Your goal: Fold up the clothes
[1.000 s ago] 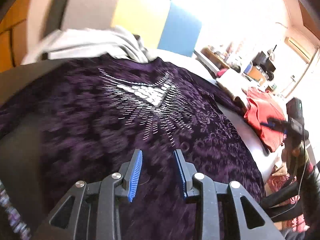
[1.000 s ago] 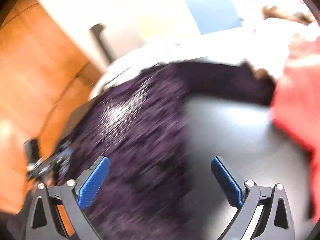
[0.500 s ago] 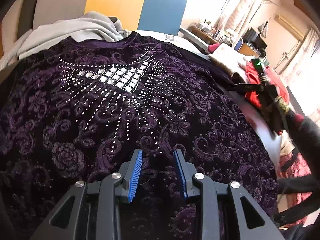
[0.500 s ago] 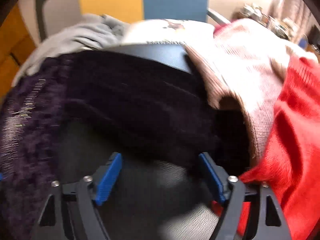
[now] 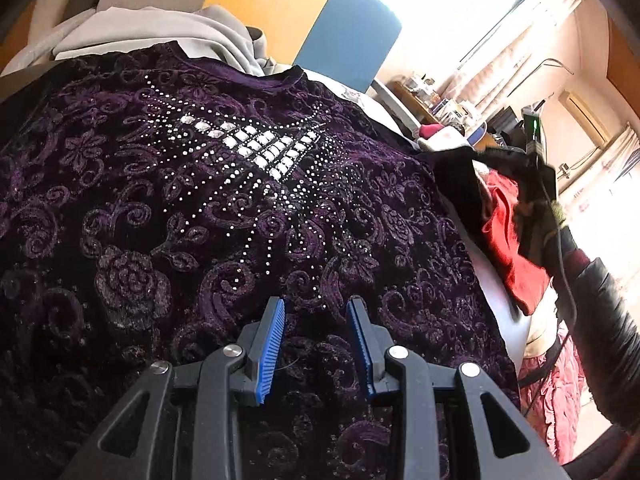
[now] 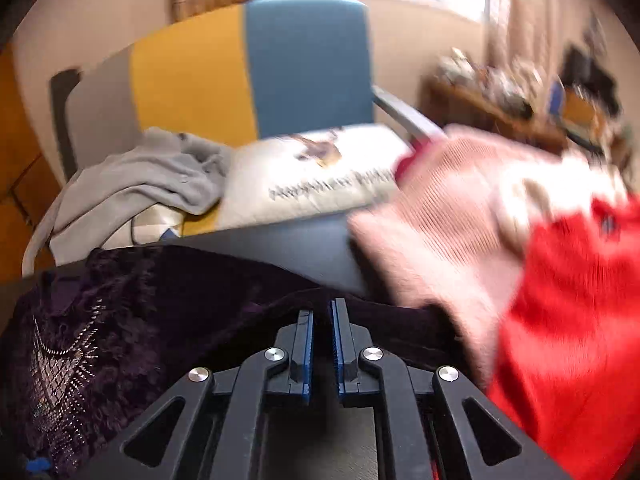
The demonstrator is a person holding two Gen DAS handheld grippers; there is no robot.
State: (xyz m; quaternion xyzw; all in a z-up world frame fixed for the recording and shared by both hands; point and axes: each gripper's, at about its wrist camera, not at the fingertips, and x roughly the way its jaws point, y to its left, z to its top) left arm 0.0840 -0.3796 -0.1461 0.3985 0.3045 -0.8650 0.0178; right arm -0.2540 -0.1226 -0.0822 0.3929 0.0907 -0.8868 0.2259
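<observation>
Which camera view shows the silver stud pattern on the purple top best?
The left wrist view: the stud pattern lies sharp and whole on the purple top. The right wrist view shows only a small, blurred part at its left edge.

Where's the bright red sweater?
The red sweater sits at the right of the right wrist view, next to the pink knit and right of the purple top.

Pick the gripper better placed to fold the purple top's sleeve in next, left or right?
Right. The right gripper is closing on the purple top at its sleeve edge beside the red sweater. The left gripper hovers half open over the top's middle, gripping nothing.
</observation>
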